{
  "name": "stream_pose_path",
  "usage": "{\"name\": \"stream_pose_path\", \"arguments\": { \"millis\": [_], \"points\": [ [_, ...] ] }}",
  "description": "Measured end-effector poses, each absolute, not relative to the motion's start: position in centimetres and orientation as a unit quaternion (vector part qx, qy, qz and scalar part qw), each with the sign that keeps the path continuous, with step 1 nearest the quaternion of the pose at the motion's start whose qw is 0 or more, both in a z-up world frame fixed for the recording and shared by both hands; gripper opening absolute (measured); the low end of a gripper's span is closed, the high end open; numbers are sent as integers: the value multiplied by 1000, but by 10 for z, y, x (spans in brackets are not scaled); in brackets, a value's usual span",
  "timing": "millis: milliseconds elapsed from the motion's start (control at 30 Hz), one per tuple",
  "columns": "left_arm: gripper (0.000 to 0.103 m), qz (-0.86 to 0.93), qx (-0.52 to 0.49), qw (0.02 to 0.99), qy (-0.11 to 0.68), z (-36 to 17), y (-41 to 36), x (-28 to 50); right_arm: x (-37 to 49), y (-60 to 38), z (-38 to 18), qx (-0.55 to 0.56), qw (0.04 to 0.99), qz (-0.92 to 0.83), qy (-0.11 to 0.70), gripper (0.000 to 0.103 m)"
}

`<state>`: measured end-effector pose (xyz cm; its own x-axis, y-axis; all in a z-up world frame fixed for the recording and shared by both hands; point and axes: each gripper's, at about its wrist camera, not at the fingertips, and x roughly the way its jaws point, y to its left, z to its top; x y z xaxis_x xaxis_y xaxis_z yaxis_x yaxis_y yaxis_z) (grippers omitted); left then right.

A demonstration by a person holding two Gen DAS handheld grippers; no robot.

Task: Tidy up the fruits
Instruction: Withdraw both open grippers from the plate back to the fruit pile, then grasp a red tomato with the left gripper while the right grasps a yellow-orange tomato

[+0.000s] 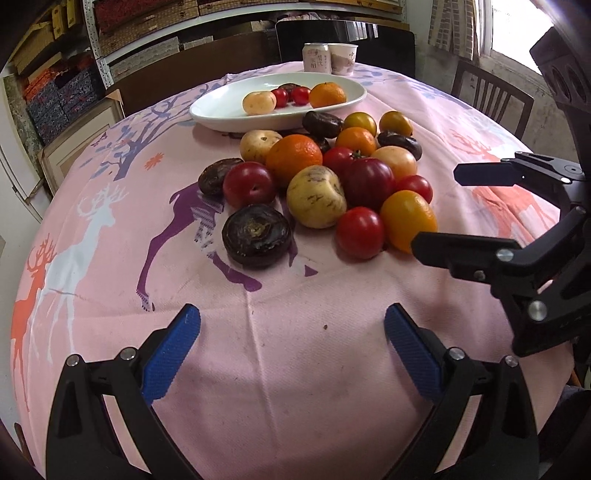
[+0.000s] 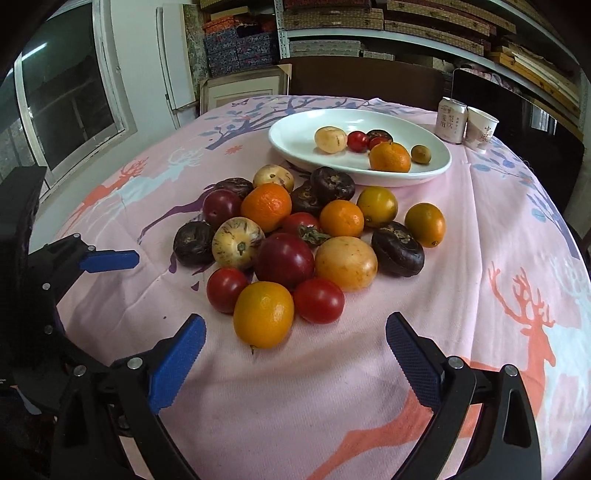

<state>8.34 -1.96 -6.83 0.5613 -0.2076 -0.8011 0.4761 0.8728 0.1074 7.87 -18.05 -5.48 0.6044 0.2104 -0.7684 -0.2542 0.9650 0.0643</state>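
Observation:
A pile of mixed fruit (image 1: pixel 325 177) lies on the pink deer-print tablecloth (image 1: pixel 258 332): oranges, red tomatoes, dark round fruits, pale striped melons. It also shows in the right wrist view (image 2: pixel 295 240). A white oval plate (image 1: pixel 214 107) behind it holds several fruits, also seen in the right wrist view (image 2: pixel 295 136). My left gripper (image 1: pixel 291 347) is open and empty, short of the pile. My right gripper (image 2: pixel 295 350) is open and empty; an orange fruit (image 2: pixel 264 314) lies just ahead between its fingers. The right gripper shows in the left view (image 1: pixel 436 206).
A drink can (image 2: pixel 450 120) and a paper cup (image 2: pixel 480 129) stand behind the plate at the table's far edge. Dark chairs (image 1: pixel 487 96) surround the table. Shelves with boxes (image 2: pixel 369 26) fill the back wall. The left gripper's blue finger (image 2: pixel 110 260) shows at the right view's left.

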Motion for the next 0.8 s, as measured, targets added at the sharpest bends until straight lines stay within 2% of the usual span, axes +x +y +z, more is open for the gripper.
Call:
{"name": "stream_pose_path", "arguments": {
  "millis": [33,167,433,567,700,800],
  "points": [
    [98,-198,159,869,425,-68,-20,83,79,-180,-56,-24,895,127,428,81],
    [98,-206,151,866,431,-69,-20,88,81,-176,-66,-10,883,140,447,64],
    [98,-204,155,865,432,-69,-27,92,85,-169,-68,-10,884,114,453,64],
    [98,-201,164,867,426,-68,-30,90,82,-173,-68,6,885,113,452,58],
    [98,-211,155,862,434,-69,-27,92,76,-182,-67,34,882,129,452,35],
    [98,-211,156,861,435,-70,-27,93,71,-186,-68,36,884,133,446,35]
  ]
}}
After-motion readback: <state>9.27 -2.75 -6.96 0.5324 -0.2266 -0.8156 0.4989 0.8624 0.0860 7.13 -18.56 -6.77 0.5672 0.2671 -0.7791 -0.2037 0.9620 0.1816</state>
